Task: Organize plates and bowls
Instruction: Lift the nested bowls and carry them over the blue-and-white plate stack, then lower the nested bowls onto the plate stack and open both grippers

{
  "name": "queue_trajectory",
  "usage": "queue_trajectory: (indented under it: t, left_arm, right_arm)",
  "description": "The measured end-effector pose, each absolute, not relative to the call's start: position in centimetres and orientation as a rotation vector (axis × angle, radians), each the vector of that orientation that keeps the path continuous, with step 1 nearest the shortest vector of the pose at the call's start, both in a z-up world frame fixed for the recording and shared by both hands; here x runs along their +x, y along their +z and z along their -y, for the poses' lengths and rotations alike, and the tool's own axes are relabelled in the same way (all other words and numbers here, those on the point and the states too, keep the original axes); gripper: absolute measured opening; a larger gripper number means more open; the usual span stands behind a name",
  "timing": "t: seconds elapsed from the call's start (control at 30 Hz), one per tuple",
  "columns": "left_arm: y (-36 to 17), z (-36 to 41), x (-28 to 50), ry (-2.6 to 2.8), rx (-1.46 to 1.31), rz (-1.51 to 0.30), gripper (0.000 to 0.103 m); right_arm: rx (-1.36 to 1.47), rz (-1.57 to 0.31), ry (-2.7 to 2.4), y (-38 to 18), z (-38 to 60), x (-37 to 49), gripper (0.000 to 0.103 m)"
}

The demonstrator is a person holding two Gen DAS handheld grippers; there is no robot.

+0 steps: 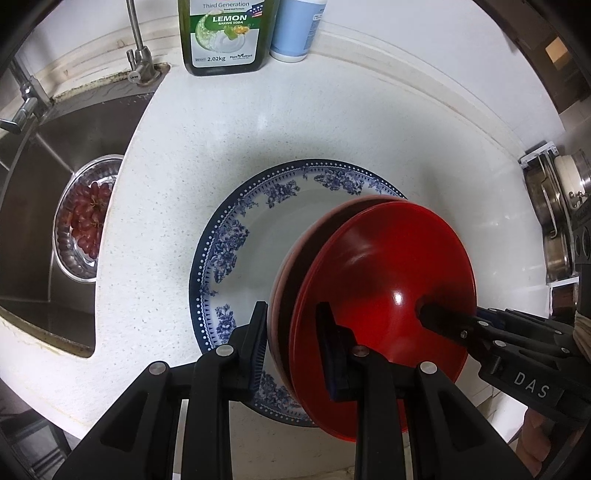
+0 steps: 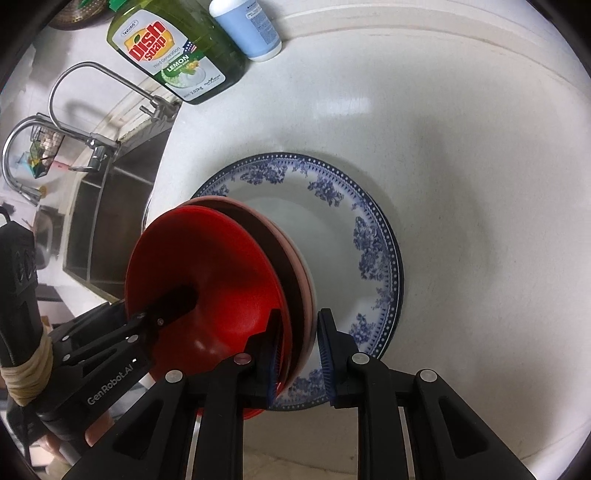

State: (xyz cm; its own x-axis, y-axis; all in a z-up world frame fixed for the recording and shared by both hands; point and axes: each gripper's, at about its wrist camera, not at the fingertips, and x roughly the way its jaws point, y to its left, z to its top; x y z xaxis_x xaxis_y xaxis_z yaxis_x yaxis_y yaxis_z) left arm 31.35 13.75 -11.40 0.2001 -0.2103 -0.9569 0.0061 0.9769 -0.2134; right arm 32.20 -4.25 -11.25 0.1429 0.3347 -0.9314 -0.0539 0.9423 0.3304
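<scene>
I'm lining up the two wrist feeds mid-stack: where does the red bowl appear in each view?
Left wrist: red bowl sits lower right of centre, tipped on edge over the blue floral plate.
Right wrist: red bowl sits lower left of centre, over the same plate.
Shared landmark: the green dish soap bottle at the counter's back.

Both tools black plastic — silver screws, blue ribbed pads (image 2: 327,354), white lettering.
</scene>
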Motion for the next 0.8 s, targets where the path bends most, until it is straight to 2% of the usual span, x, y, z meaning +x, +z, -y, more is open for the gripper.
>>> queue_trajectory:
  t: [0.23,0.33,0.4,0.57,0.63,0.73,0.8]
  left_arm:
    - [-11.5,-13.7,31.3,-0.166,-0.162,-1.35,0.028]
    - [-11.2,-13.8,31.0,-0.18,-0.157,-1.327,0.032]
    - [-10.7,-13.7,30.8,-0.183,-0.151,-1.304,0.04]
    - [-8.6,-13.4,29.5,-0.165,-0.101,-1.197,0.054]
    - [-7.5,-13.3,28.8,-0.148,-0.085,-1.139,0.065]
    - [-5.8,-13.0,27.4,-0.129,-0.054,-1.052,0.073]
    - [-4.7,-12.7,26.3,-0.115,-0.037,-0.992,0.077]
  right_arm:
    - [0.243,-1.354,0.278,-10.9,4.3,32.0,0.024]
    - [0.231,-1.32,0.28,-10.7,4.1,31.6,0.032]
    - [0.229,-1.295,0.268,-10.5,4.1,31.3,0.041]
    - [0.227,-1.205,0.217,-9.1,5.0,29.5,0.042]
    - [0.215,-1.156,0.206,-8.2,5.5,28.6,0.047]
    - [0.187,-1.053,0.177,-6.4,6.2,26.8,0.054]
    - [0.162,-0.986,0.162,-5.4,6.7,25.6,0.063]
